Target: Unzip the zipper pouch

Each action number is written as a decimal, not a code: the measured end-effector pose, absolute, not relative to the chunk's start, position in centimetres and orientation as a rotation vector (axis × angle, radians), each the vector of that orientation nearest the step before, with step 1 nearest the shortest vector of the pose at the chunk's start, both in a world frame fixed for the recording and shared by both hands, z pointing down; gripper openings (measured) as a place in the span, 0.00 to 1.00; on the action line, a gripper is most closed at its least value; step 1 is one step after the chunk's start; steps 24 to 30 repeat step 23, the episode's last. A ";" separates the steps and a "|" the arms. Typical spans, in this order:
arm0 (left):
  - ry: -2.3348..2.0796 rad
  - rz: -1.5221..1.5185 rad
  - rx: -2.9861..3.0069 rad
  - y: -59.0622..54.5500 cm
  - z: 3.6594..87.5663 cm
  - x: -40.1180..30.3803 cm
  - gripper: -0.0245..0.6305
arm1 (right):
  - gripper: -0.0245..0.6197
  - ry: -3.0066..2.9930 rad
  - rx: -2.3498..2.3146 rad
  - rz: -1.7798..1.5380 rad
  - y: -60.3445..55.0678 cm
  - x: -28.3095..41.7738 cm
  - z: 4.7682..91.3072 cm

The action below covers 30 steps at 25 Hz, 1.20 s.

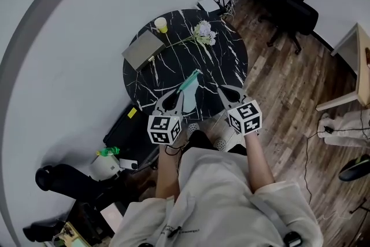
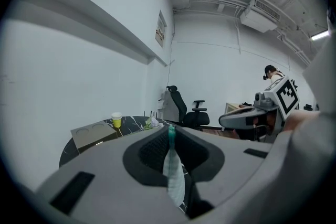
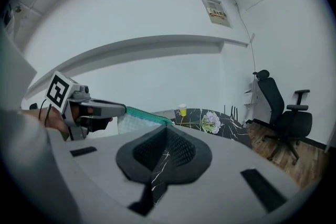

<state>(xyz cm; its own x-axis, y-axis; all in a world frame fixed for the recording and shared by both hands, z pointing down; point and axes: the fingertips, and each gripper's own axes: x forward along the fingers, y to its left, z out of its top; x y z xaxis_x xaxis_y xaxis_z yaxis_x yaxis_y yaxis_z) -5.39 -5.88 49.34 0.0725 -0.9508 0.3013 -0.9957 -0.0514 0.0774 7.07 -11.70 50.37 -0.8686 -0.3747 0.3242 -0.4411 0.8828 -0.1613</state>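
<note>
The zipper pouch (image 1: 192,87) is held over the black table (image 1: 225,61), its near end pinched in your left gripper (image 1: 176,95), teal zip edge running away from you; your right gripper (image 1: 225,91), clenched empty, sits just right of it

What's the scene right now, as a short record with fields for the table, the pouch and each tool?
table: round, black marble
pouch: pale, teal zipper edge
left tool: shut on pouch
right tool: shut, empty
also on table: yellow cup, flowers, grey box
</note>
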 end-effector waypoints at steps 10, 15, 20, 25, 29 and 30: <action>-1.965 0.256 2.077 -4.6 49.5 -4.5 0.11 | 0.05 -2.772 0.558 0.404 -10.7 6.6 50.9; -1.971 0.244 2.087 -3.8 49.1 -4.3 0.11 | 0.05 -2.787 0.545 0.432 -10.1 6.2 50.8; -1.962 0.249 2.088 -3.3 49.5 -4.2 0.11 | 0.05 -2.774 0.520 0.441 -9.2 6.0 51.7; -1.964 0.243 2.084 -3.3 49.6 -4.7 0.11 | 0.05 -2.776 0.511 0.445 -9.2 5.7 51.8; -1.964 0.243 2.084 -3.3 49.6 -4.7 0.11 | 0.05 -2.776 0.511 0.445 -9.2 5.7 51.8; -1.964 0.243 2.084 -3.3 49.6 -4.7 0.11 | 0.05 -2.776 0.511 0.445 -9.2 5.7 51.8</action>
